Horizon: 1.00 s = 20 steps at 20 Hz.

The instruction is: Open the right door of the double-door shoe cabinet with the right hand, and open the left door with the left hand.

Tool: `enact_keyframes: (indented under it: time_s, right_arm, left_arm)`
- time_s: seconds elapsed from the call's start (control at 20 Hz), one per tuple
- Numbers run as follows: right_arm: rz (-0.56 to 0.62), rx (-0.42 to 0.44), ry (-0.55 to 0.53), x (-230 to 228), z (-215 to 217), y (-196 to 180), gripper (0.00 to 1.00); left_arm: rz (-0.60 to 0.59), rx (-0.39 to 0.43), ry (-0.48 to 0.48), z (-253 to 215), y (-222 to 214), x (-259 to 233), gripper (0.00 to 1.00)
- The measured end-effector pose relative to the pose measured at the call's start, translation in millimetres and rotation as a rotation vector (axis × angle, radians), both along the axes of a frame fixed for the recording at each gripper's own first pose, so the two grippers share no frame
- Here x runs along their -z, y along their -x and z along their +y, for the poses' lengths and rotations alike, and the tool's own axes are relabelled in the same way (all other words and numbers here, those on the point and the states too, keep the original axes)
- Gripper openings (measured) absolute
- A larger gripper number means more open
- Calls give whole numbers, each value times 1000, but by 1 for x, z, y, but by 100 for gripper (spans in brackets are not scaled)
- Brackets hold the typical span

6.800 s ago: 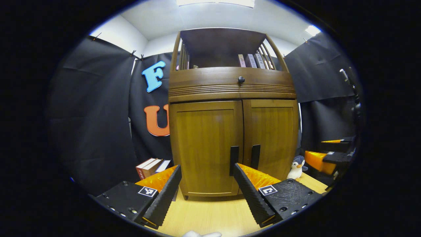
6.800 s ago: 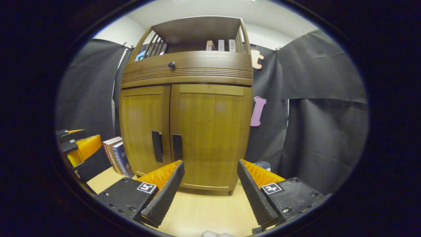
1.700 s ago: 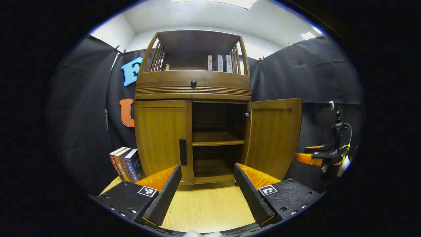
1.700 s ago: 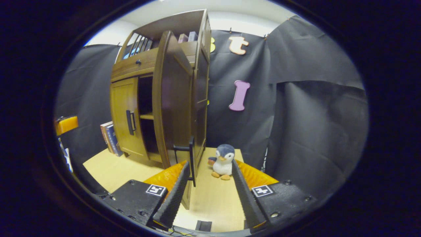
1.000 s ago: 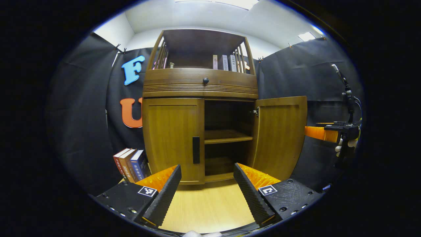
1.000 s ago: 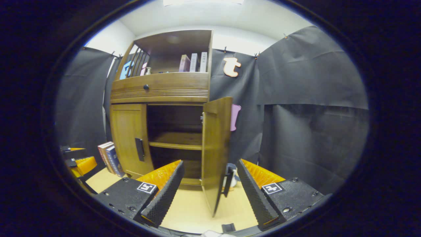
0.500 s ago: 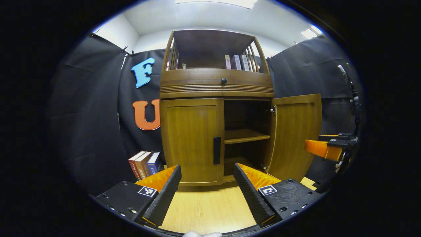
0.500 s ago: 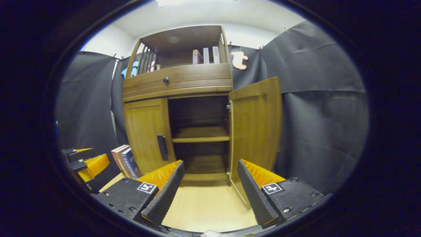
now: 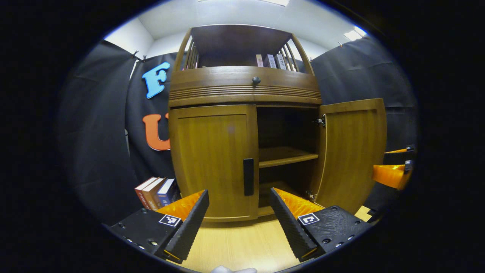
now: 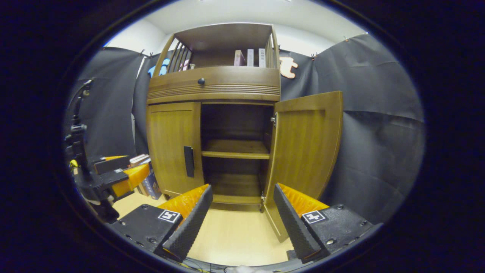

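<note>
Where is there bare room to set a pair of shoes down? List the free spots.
Free: the cabinet's middle shelf and the bottom board under it, both bare behind the open right door. The tabletop in front of the cabinet is bare too. Crowded: the table's left corner, where books stand beside the shut left door.

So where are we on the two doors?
About halfway. The right door stands wide open, showing the shelf inside. The left door is shut, its handle untouched. The left gripper is open and empty in front of that handle, short of it. The right gripper is open, off the right door. Left to do: grasp the handle and swing the left door out.
</note>
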State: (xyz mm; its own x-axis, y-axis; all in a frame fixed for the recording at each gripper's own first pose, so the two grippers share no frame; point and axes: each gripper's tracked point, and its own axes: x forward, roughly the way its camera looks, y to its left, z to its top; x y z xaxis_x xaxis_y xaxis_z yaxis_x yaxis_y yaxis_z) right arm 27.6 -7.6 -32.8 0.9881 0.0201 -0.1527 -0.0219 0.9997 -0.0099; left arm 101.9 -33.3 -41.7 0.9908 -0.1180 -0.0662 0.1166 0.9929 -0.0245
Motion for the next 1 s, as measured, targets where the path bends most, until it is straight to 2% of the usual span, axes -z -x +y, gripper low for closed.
enact_keyframes:
  time_s: [0.2,0.25,0.3,0.55,0.7,0.75,0.8,0.85,0.9,1.0]
  right_arm:
    - [27,21,15,1,-13,4,100]
    - [30,21,23,0,-15,4,100]
    - [35,19,34,0,-16,4,100]
    - [75,44,60,4,-31,0,100]
    - [87,45,82,4,-36,-4,100]
    - [89,44,84,3,-37,-6,100]
    - [93,45,85,5,-38,-6,100]
    - [98,44,85,7,-38,-8,99]
    - [106,40,83,10,-36,-9,100]
    - [118,27,82,14,-31,-9,100]
  left_arm:
    - [-19,26,8,-24,-58,2,96]
    - [-22,22,5,-28,-75,4,100]
    - [-34,12,-9,-29,-90,4,96]
    - [8,-30,-17,-33,-159,39,96]
    - [31,-69,-26,-27,-184,52,95]
    - [29,-73,-27,-26,-190,55,100]
    - [26,-65,-24,-26,-196,57,96]
    - [9,-61,-26,-26,-201,56,71]
    - [-2,-50,-28,-28,-202,56,62]
    - [-13,-24,-16,-37,-203,55,59]
